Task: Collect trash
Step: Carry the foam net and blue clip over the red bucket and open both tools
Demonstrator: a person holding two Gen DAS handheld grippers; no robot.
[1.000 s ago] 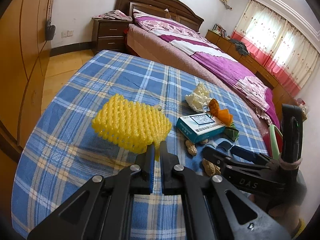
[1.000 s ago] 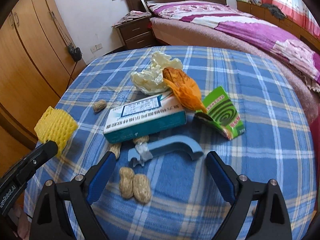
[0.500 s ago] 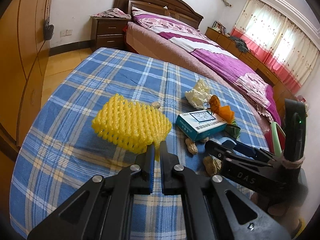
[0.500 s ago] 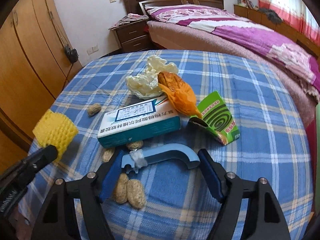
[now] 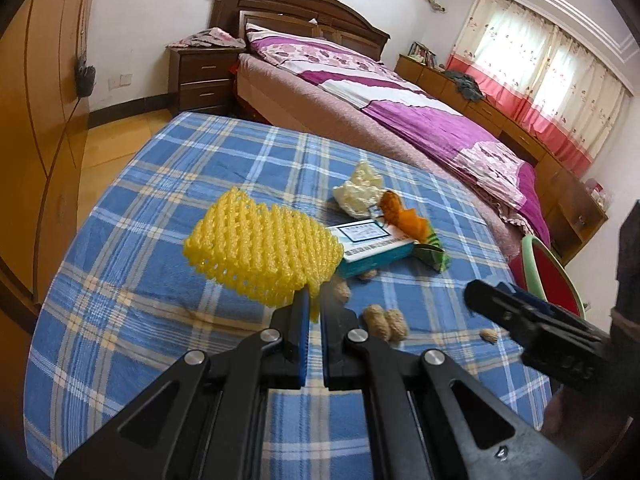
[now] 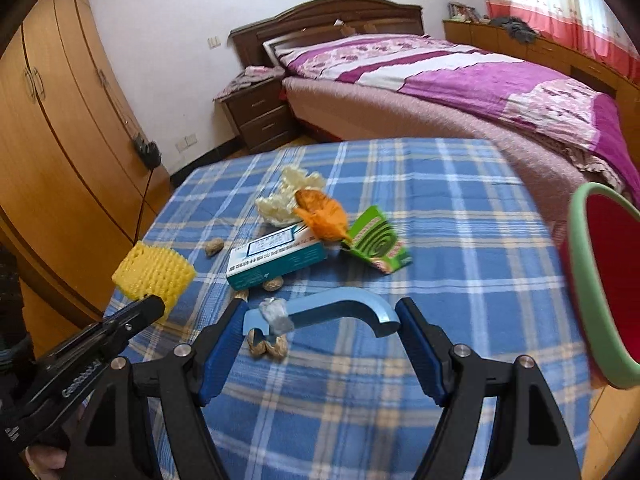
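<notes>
Near the desk [image 6: 460, 240] front edge, blue hook [image 6: 332, 314] clamped lengthwise between right tool [image 6: 320, 330] fingers, now lifted off the cloth, left tool [image 5: 314, 312] pinching yellow foam net [image 5: 262, 254], unchanged.

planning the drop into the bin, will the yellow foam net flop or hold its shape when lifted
The yellow foam net probably holds its shape: pinched by one corner in the left gripper, it juts out unsagging. Its open mesh suggests it is very light and easily squashed.

Bed [image 5: 400, 92], nightstand [image 6: 260, 116], wardrobe [image 6: 60, 140].
</notes>
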